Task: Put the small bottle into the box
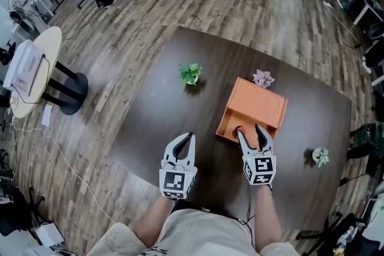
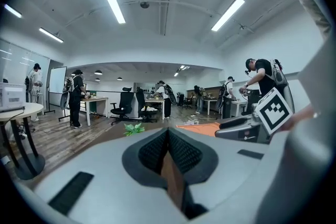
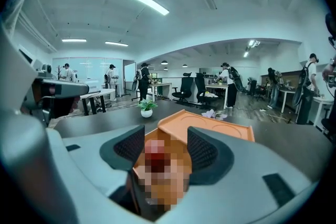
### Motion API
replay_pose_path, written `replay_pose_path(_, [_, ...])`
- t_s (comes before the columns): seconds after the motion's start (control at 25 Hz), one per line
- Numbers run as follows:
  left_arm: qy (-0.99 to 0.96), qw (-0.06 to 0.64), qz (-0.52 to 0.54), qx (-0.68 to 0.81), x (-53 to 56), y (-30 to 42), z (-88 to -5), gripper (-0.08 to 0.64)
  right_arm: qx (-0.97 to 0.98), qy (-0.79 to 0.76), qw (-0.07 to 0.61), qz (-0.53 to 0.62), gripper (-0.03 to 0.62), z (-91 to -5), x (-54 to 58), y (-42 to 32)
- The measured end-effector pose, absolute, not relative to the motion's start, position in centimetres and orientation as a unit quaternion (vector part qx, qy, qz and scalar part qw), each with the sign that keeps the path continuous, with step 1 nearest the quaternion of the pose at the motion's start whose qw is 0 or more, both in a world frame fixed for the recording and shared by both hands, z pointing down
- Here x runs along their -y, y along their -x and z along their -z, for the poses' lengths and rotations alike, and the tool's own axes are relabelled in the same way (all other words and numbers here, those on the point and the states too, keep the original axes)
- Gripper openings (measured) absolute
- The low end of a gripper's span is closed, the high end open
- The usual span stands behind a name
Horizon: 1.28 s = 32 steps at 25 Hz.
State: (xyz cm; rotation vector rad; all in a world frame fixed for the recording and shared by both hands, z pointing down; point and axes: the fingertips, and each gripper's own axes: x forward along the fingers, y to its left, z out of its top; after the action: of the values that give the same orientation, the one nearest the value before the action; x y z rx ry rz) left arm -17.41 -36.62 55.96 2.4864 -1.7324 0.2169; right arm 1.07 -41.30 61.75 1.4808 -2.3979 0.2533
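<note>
**Bottle at the box's near edge**

My right gripper (image 1: 252,132) is low over the near wall of the orange box (image 1: 258,104), which lies open in the middle of the dark desk (image 1: 150,117). Its fingers (image 3: 210,149) stand part-way apart, and the small bottle (image 3: 155,160), red at the top, stands between them, a shade nearer the left finger. A blurred patch covers it there, so I cannot tell whether the pads press on it. From above, the bottle sits right at the box's near edge, just ahead of my fingertips.

Over to the left: my left gripper (image 1: 188,138) hangs over bare desk, near and left of the box, fingers pressed together on nothing.

Far side: a small green plant (image 1: 190,74) to the left, and a pink flower (image 1: 263,78) just beyond the box.
</note>
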Motion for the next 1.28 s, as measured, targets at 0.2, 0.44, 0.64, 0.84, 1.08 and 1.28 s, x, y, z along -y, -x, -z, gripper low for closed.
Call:
replay_pose_path(0.2, [-0.827,0.036,-0.063,0.558,36.7,15.4,-54.5,0.002,0.826,-0.545,0.123,-0.078,0.257,-59.1,40.2,-4.5])
replay_pose_path(0.44, [-0.842,0.011,-0.051,0.537,36.8,12.3,-52.4,0.002,0.799,-0.591,0.09,-0.06,0.254,-55.9,37.7,-10.1])
replay_pose_path(0.64, [-0.853,-0.008,-0.034,0.521,37.5,9.5,-50.5,0.003,0.762,-0.643,0.066,-0.036,0.249,-53.3,35.2,-15.6])
replay_pose_path(0.84, [-0.864,-0.031,-0.015,0.502,38.2,7.0,-48.0,0.003,0.726,-0.686,0.038,-0.011,0.249,-50.0,32.8,-20.5])
replay_pose_path(1.08, [-0.87,-0.042,0.001,0.491,38.9,5.3,-46.1,0.002,0.703,-0.711,0.017,0.016,0.249,-46.8,30.7,-23.5])
replay_pose_path(1.28, [-0.871,-0.049,0.006,0.489,39.0,4.7,-45.5,0.002,0.699,-0.715,0.012,0.024,0.247,-46.2,30.5,-24.3])
